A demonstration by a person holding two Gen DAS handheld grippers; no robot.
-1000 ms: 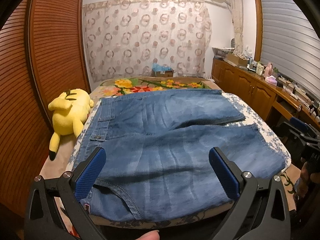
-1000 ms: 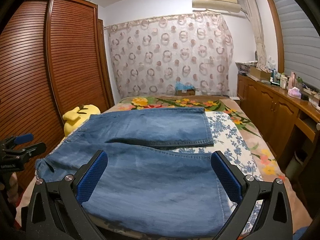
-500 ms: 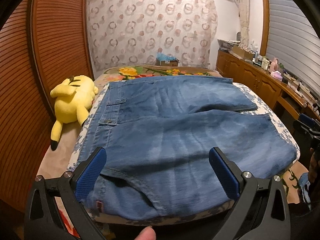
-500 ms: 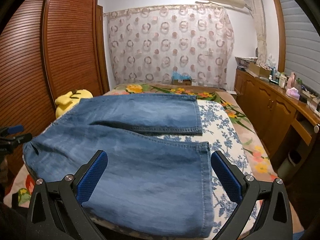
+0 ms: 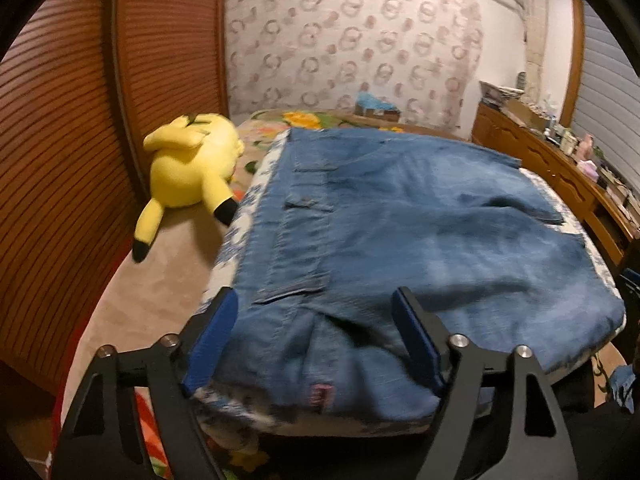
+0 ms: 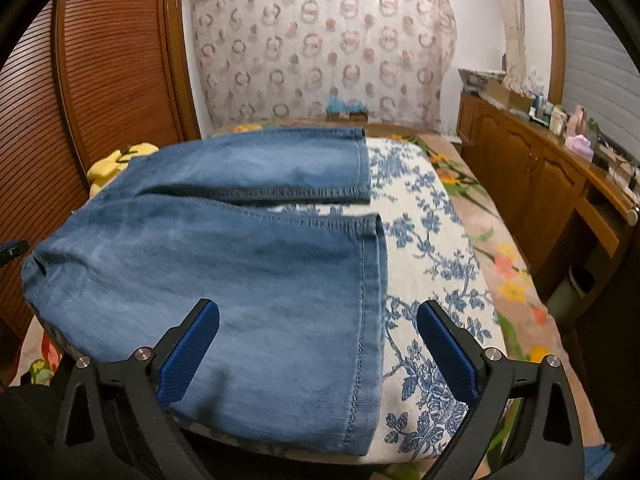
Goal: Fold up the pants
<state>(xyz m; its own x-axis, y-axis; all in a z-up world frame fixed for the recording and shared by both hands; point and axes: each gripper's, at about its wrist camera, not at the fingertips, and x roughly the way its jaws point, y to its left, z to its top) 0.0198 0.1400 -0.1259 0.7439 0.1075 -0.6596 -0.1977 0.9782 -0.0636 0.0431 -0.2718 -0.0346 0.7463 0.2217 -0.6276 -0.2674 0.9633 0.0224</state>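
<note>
The faded blue denim pants [image 6: 224,264] look matt and coarse-woven, with raised stitched hems, lying on a blue-flowered white cloth bedcover [image 6: 432,264]. Far left, the yellow plush toy [image 5: 192,164] is soft and fuzzy beside glossy ribbed brown wooden wardrobe doors [image 5: 60,128].

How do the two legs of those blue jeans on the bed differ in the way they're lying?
In the right wrist view, the near leg of the blue denim jeans lies by the open right gripper; the far leg lies towards the curtain. The near leg's hem reaches slightly further right than the far one's. Both lie flat on the blue floral white quilt, splayed apart at the hems.
</note>
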